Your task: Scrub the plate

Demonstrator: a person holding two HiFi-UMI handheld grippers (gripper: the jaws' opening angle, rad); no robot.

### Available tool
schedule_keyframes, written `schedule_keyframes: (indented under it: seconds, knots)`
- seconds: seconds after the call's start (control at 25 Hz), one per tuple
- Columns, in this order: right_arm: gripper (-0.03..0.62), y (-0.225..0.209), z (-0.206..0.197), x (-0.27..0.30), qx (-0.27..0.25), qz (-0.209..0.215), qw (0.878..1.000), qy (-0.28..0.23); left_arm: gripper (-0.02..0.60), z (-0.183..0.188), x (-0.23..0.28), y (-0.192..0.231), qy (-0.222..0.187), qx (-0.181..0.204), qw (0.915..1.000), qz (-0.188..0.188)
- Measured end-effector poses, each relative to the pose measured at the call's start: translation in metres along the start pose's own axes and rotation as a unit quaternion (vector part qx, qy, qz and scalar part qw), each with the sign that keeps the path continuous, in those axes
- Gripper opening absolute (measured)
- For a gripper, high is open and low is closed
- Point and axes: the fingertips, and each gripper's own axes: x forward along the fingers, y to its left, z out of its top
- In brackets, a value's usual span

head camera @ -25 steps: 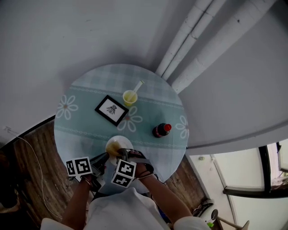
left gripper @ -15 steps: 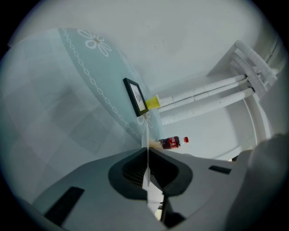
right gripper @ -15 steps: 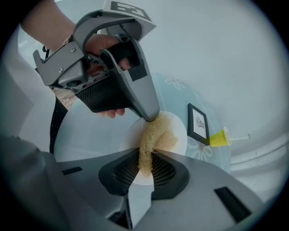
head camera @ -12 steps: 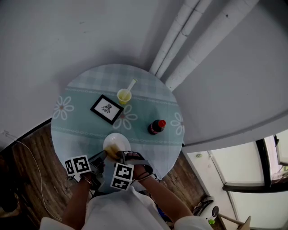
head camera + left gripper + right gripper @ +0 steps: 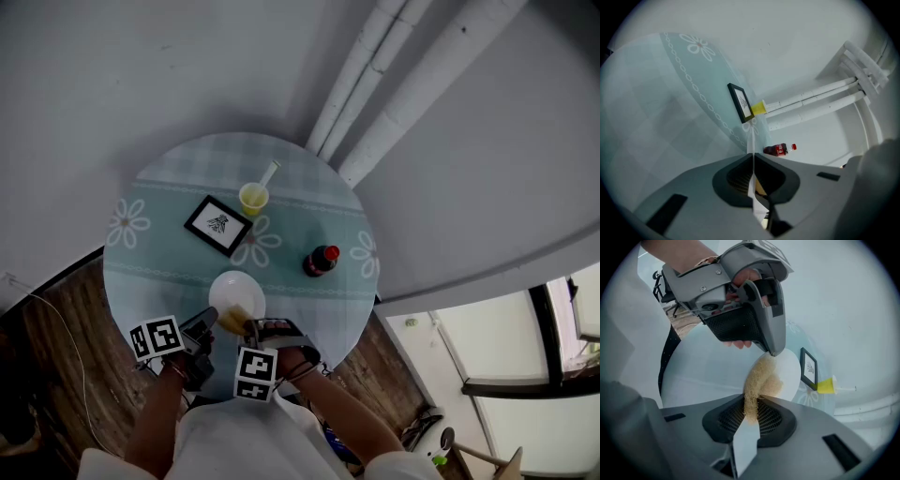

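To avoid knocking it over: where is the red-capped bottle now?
In the head view, the bottle stands on the round table's right side, up and right of the white plate, apart from it.

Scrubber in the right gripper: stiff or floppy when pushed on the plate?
Probably soft and springy: the scrubber is a fibrous tan wad, pinched thin where the right gripper clamps it and bulging beyond. Likely light; it should flatten against the plate rather than slide it.
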Motion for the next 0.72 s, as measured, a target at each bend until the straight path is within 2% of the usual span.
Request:
schedule_keyframes:
  seconds: [0.44,0.72]
  knots:
    - [0.067,0.01,-0.016,0.001,-0.016,-0.003,1.0,0.022,0.015,-0.001,0.0,0.002,0.004,-0.006,0.9999,0.011]
    - [0.067,0.013,-0.032,0.009,0.014,0.003,0.999,0.04,0.015,-0.003,0.0,0.007,0.003,-0.029,0.9995,0.009]
